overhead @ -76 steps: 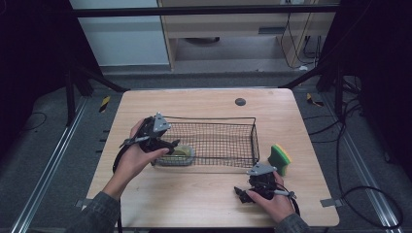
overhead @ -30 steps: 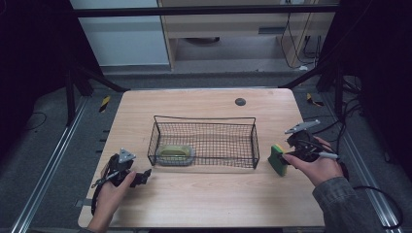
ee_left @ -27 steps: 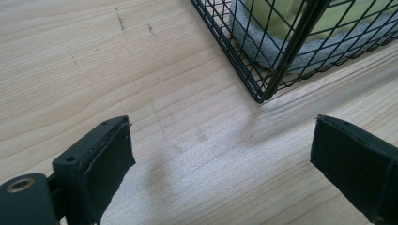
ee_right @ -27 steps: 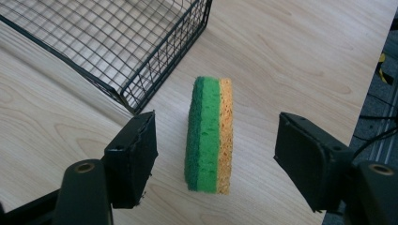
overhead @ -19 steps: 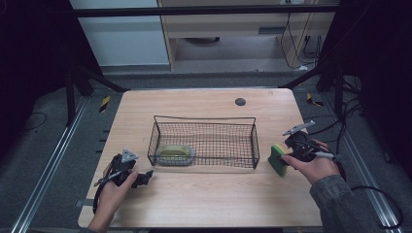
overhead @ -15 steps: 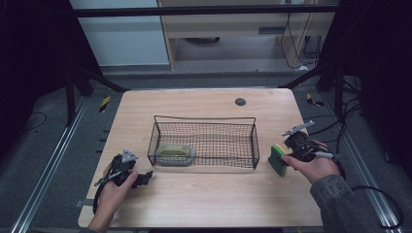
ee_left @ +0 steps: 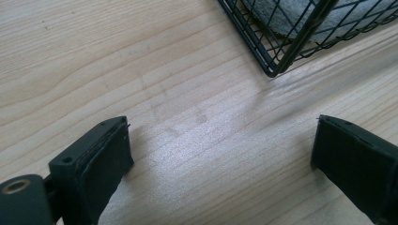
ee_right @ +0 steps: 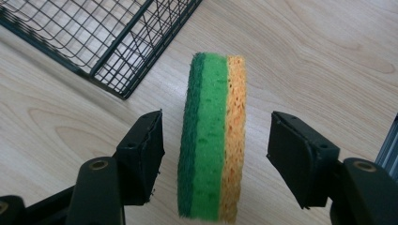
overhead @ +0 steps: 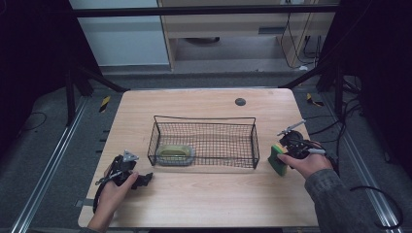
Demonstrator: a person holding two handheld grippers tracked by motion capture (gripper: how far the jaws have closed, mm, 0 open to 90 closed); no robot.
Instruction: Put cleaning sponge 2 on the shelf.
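A green and yellow sponge (overhead: 278, 158) (ee_right: 212, 136) stands on its edge on the table, just right of the black wire basket (overhead: 204, 121). My right gripper (overhead: 286, 151) (ee_right: 216, 159) straddles it; its jaws have just been closing, and gaps still show between both pads and the sponge. Another sponge, yellow-green on a grey pad (overhead: 171, 154), lies in the basket's left end. My left gripper (overhead: 145, 179) (ee_left: 220, 154) rests open on the table at the front left, near the basket's corner (ee_left: 274, 70), with nothing between its jaws.
A dark round hole (overhead: 240, 101) marks the wooden tabletop (overhead: 204, 199) behind the basket. The table's right edge and a metal rail (ee_right: 387, 145) lie close beside my right gripper. Cables trail over the floor on the right.
My right gripper has sunk a little around the sponge and its jaws have narrowed. The left hand has stayed at the front left since it left the basket.
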